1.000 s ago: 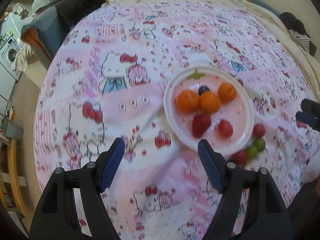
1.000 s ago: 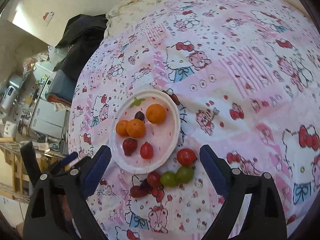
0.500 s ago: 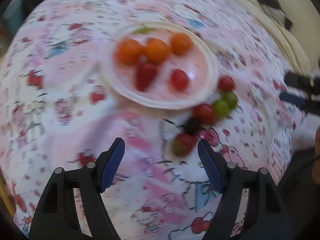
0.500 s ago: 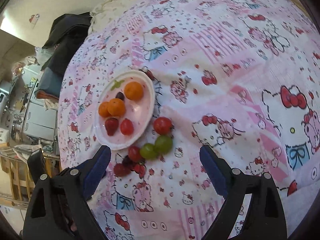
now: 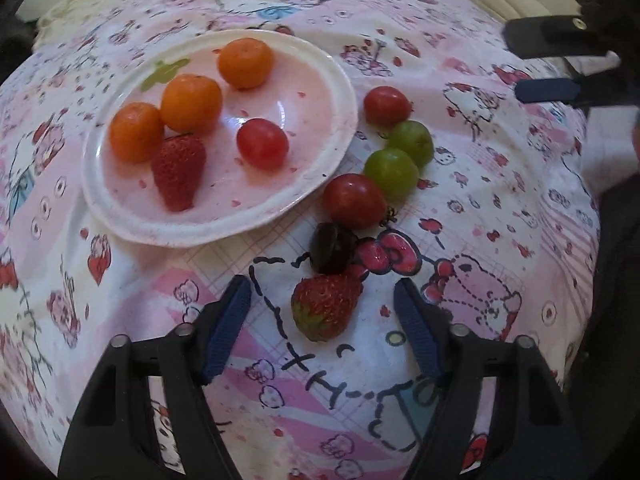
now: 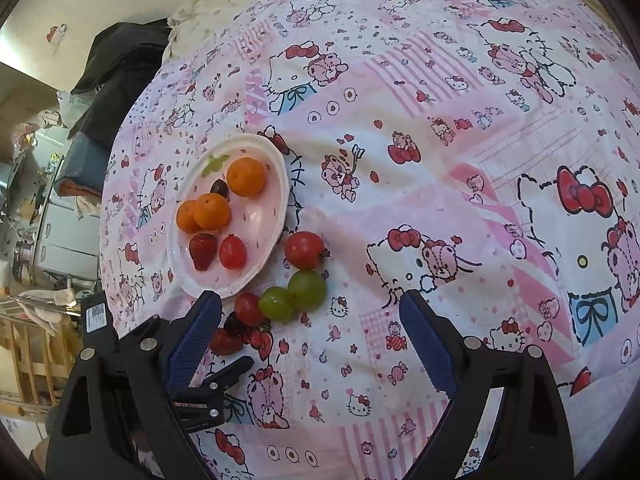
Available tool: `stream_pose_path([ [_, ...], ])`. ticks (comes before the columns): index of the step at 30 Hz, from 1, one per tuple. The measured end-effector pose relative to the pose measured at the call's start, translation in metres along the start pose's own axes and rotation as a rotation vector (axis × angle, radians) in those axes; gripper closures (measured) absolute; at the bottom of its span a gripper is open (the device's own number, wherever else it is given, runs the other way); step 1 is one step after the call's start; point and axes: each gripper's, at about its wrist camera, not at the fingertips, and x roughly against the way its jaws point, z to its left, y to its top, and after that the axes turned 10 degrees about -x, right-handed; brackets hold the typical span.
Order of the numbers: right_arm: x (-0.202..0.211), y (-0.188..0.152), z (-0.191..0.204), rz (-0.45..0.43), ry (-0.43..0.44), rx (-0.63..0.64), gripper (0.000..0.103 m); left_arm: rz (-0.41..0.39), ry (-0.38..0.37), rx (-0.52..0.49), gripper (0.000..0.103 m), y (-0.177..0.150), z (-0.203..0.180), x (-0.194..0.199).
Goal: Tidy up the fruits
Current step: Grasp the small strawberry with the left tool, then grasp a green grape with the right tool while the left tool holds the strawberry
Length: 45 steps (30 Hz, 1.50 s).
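A white plate (image 5: pixel 224 236) on the bed holds three oranges, a strawberry and a red grape. Loose fruit lies in a curve to its right: a red tomato (image 5: pixel 386 106), two green grapes (image 5: pixel 390 174), another red tomato (image 5: pixel 354 200), a dark grape (image 5: pixel 334 248) and a strawberry (image 5: pixel 326 306). My left gripper (image 5: pixel 322 282) points down over that loose strawberry, which lies between its closing jaws; the blue pads stand clear of it. My right gripper (image 6: pixel 309 296) hovers open above the green grapes (image 6: pixel 292 296), holding nothing.
The fruit lies on a soft pink cartoon-cat bedsheet (image 6: pixel 440 160). Dark clothing (image 6: pixel 116 64) and cluttered furniture (image 6: pixel 60 216) sit past the bed's left edge. The right gripper's black fingers (image 5: pixel 560 60) show at the upper right of the left wrist view.
My left gripper came down and across from the plate to the loose fruit, so the strawberry now lies between its fingers, which stand narrower. The right gripper sank slightly toward the fruit.
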Motion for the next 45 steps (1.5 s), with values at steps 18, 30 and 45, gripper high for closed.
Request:
stream_pose_path([
  [18,-0.003,0.001,-0.004,0.024,0.029,-0.035,0.01,-0.059,-0.003,0.055,0.081,-0.011,-0.005,0.051],
  [30,-0.071,0.007,0.004,0.177,-0.029,-0.052,0.057,-0.114,0.192,0.399,0.081,-0.035,0.025,0.099],
  [45,-0.082,0.008,0.004,0.165,-0.054,-0.052,0.075,-0.143,0.243,0.443,0.081,-0.033,0.032,0.1],
])
